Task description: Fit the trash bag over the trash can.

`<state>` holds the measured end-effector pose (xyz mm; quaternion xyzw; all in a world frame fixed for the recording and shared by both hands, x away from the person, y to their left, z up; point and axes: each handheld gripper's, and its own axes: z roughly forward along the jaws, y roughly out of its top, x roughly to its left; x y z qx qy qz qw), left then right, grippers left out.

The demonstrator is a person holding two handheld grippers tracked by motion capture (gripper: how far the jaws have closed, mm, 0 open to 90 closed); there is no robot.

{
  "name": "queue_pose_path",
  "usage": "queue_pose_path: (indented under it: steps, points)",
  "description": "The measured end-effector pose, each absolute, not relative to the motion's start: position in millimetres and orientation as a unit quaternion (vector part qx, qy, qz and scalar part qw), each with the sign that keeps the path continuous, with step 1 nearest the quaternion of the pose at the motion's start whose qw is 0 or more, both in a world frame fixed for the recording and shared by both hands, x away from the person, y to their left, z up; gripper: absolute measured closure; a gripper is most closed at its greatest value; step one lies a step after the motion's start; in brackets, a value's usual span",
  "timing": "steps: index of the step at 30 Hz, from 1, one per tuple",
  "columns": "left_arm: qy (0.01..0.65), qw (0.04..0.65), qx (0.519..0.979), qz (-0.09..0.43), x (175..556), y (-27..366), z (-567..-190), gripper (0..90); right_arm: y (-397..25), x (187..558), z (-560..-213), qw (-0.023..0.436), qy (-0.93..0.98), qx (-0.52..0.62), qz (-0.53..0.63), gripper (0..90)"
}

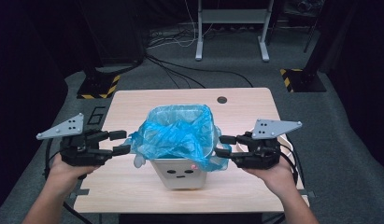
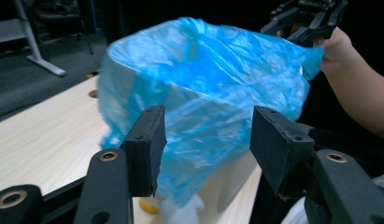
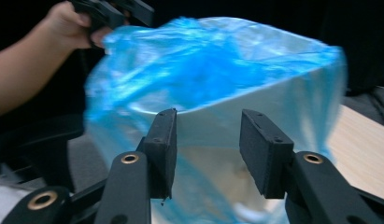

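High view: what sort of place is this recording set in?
Probably a lab or recording studio rather than a home: black curtains hang around, hazard-striped stand bases sit on grey carpet, and cables trail over the floor behind the wooden table.

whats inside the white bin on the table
A crumpled blue plastic bag lines the white bin, its edges draped over the rim. The bag's folds cover the bin's interior, so anything lying at the bottom is hidden.
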<state>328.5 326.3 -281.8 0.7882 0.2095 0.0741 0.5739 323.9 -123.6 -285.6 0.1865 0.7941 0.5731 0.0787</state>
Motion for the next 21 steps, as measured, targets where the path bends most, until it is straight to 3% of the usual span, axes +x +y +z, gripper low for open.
queue_pose_path:
  steps: [5,11,12,16,19,21]
  points:
    - [0.202,0.566,0.797,0.063,327.4,318.7,-290.8,45.3,-116.4,312.2,-289.4,0.062,0.802,0.17,0.569,47.9]
    - [0.193,0.564,0.802,0.045,327.5,314.9,-298.4,58.2,-109.1,309.0,-299.1,0.06,0.81,0.173,0.558,44.1]
    - [0.191,0.562,0.804,0.044,327.6,314.0,-299.3,61.9,-108.9,309.4,-300.3,0.061,0.81,0.174,0.557,45.8]
    - [0.181,0.558,0.809,0.042,326.8,309.9,-301.1,75.6,-112.1,309.4,-302.4,0.063,0.811,0.171,0.556,69.1]
    - [0.172,0.558,0.81,0.043,324.5,308.2,-300.2,85.9,-113.1,307.9,-302.8,0.062,0.812,0.164,0.557,81.1]
    - [0.165,0.558,0.812,0.039,322.1,307.6,-299.1,89.0,-113.2,305.9,-302.1,0.066,0.813,0.157,0.557,88.0]
